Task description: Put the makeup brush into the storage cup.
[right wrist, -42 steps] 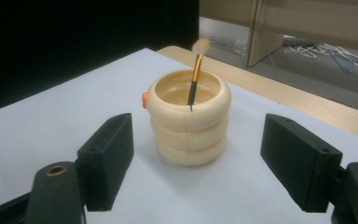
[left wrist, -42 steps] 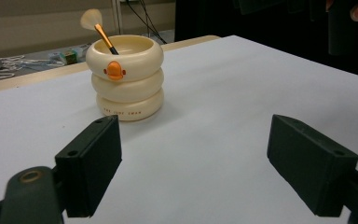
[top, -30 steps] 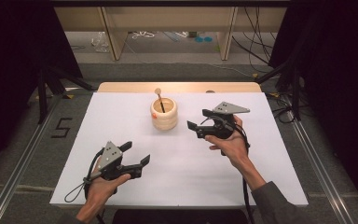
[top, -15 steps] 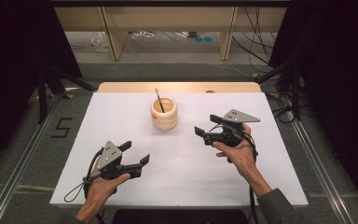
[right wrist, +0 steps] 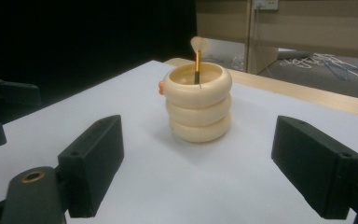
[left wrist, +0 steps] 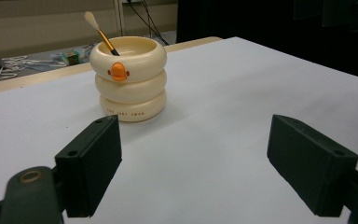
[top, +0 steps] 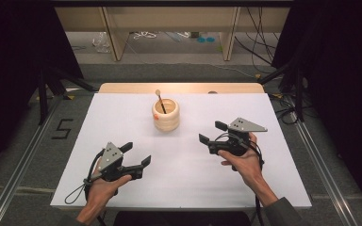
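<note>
A cream holder (top: 165, 114) made of three stacked rings, with an orange beak on its side, stands at the middle back of the white table (top: 122, 117). A brush (top: 160, 100) leans inside it, tip up. My left gripper (top: 137, 154) rests low at the front left, open and empty, with the holder (left wrist: 128, 78) ahead between its jaws. My right gripper (top: 212, 132) is held at the right of the table, open and empty, pointing left toward the holder (right wrist: 199, 102) and its brush (right wrist: 198, 58).
A wooden strip (top: 179, 87) runs along the table's back edge. Behind it lie floor cables (top: 146, 35) and wooden furniture legs. Metal rails (top: 23, 160) flank the table on both sides. The other gripper (right wrist: 0, 107) sits at the left edge of the right gripper view.
My right gripper has drawn back from beside the holder toward the front right of the table. The left gripper has stayed in place.
</note>
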A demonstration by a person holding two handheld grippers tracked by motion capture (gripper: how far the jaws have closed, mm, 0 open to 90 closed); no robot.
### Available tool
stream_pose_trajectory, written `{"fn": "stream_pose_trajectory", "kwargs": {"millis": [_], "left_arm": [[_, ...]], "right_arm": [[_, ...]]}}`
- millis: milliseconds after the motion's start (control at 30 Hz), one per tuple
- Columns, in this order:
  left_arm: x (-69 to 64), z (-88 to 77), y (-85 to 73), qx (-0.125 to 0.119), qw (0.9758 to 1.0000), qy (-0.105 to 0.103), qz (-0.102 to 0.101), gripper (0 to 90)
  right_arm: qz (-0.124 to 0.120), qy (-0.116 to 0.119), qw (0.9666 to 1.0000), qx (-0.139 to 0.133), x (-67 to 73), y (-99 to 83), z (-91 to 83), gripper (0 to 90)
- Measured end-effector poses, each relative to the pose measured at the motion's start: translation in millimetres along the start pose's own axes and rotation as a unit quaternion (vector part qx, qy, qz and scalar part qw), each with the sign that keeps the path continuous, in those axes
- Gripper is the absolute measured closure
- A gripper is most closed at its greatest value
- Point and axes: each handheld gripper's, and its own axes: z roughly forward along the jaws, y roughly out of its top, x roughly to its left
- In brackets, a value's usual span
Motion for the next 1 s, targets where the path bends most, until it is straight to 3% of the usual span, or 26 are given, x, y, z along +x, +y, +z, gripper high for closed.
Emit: {"fn": "stream_pose_trajectory", "kwargs": {"millis": [167,300,367,500,567,633,900,1000], "left_arm": [[-0.2,0.3,-0.2,0.0,1.0,-0.001,-0.002,17.2],[-0.2,0.1,-0.2,0.0,1.0,-0.001,-0.002,17.2],[0.0,0.0,-0.1,0.0,1.0,-0.001,0.0,17.2],[-0.4,0.2,-0.6,0.001,1.0,-0.001,-0.002,17.1],[-0.2,0.2,-0.6,0.001,1.0,-0.001,-0.001,17.1],[0.0,0.0,-0.5,0.0,1.0,-0.001,0.0,16.9],[-0.1,0.4,-0.7,0.001,1.0,-0.001,-0.001,16.7],[-0.3,0.2,-0.7,0.0,1.0,-0.001,-0.001,16.7]], "right_arm": [[0.004,0.003,0.9999,-0.01,1.6,-3.2,-2.9,16.6],[0.002,-0.001,1.0,-0.001,2.5,-5.4,-7.2,16.3],[0.006,0.002,0.9999,-0.013,3.4,-7.1,-7.9,16.3],[0.004,-0.004,1.0,-0.005,4.0,-9.8,-12.7,16.3],[0.005,-0.004,0.9998,-0.016,4.2,-12.2,-13.2,16.3],[0.005,-0.005,1.0,-0.006,4.4,-13.9,-15.8,16.3],[0.016,-0.002,0.9997,-0.019,8.8,-20.2,-20.8,16.0],[0.015,-0.004,0.9998,-0.011,10.9,-22.7,-23.8,16.0]]}}
